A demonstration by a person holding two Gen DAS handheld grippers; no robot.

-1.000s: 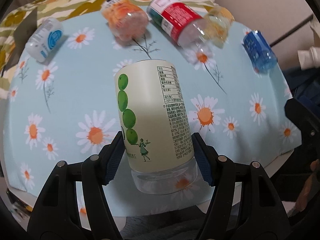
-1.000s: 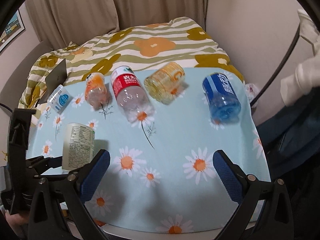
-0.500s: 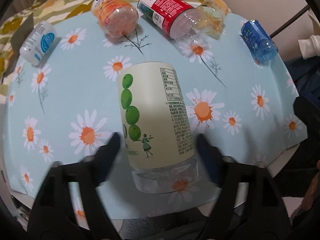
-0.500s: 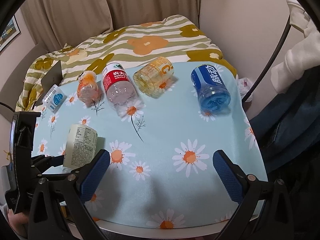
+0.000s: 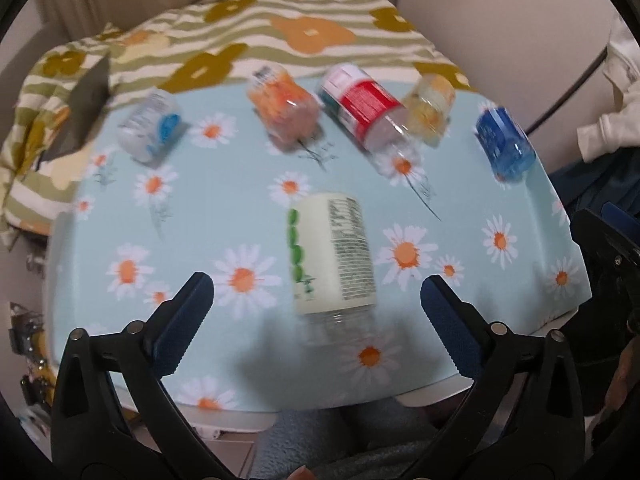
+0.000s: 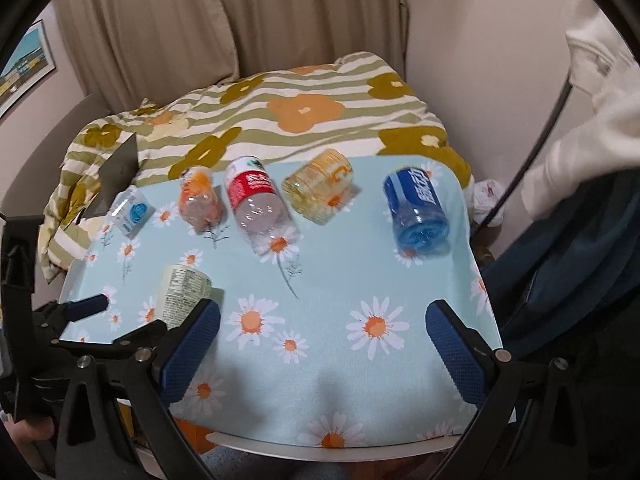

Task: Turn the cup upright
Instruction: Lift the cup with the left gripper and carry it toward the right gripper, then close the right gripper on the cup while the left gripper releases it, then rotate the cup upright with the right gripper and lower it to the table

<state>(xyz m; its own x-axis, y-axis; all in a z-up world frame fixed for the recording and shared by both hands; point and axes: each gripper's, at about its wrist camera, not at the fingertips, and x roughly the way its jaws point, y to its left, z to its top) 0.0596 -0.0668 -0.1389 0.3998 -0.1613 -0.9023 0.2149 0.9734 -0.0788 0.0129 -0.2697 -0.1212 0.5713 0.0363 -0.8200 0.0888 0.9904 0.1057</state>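
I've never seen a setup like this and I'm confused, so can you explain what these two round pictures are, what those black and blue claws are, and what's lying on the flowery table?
No robot here: a person holds a two-finger gripper in each hand, each carrying a fisheye camera looking along its fingers, hence the round pictures. One view shows the left gripper, open, holding nothing. The other shows the right gripper, also open and empty. Both look at a table with a daisy cloth. Nearest the left gripper stands the cream cup, free between the blue pads. Farther back lie a small white-and-blue cup, an orange cup, a red-labelled cup, a yellow cup and a blue cup, all on their sides.
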